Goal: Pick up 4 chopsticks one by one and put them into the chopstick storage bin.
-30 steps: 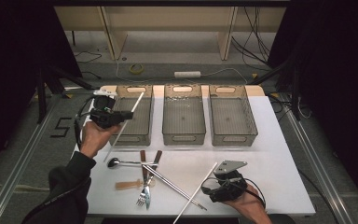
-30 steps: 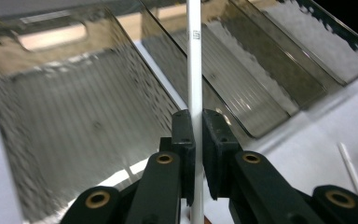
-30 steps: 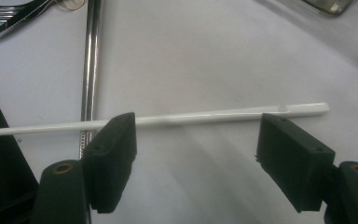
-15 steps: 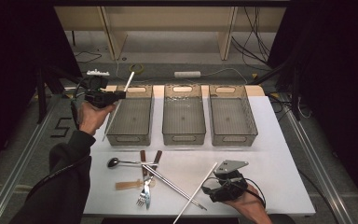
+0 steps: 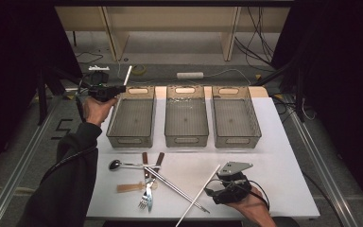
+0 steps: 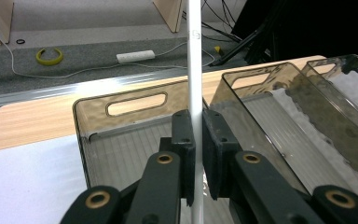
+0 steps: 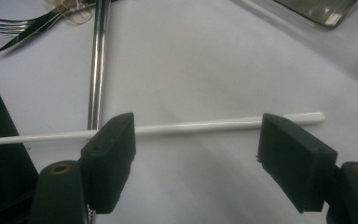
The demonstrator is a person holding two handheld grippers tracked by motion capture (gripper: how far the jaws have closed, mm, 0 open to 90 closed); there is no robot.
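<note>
My left gripper (image 5: 119,88) hovers over the far left corner of the left bin (image 5: 116,137), shut on a thin white stick (image 5: 128,74) that points up and away. In the left gripper view the stick (image 6: 194,70) runs upright between my clamped pads (image 6: 185,140), above that bin's handle slot (image 6: 135,103). My right gripper (image 5: 212,195) rests near the table's front edge, open. A second white stick (image 7: 200,124) lies flat on the table just beyond its spread pads (image 7: 114,140), untouched; in the high view this stick (image 5: 203,188) slants beside the gripper.
Three clear grey bins stand in a row: left, middle (image 5: 185,142) and right (image 5: 236,141). Cutlery lies at the front left: a spoon (image 5: 115,164), forks (image 5: 145,201), a metal rod (image 5: 177,189), a wooden piece (image 5: 131,187). Floor cables run beyond the table.
My left hand has carried the white stick up and away toward the left bin's far left corner. The right hand stayed put, jaws still open.
</note>
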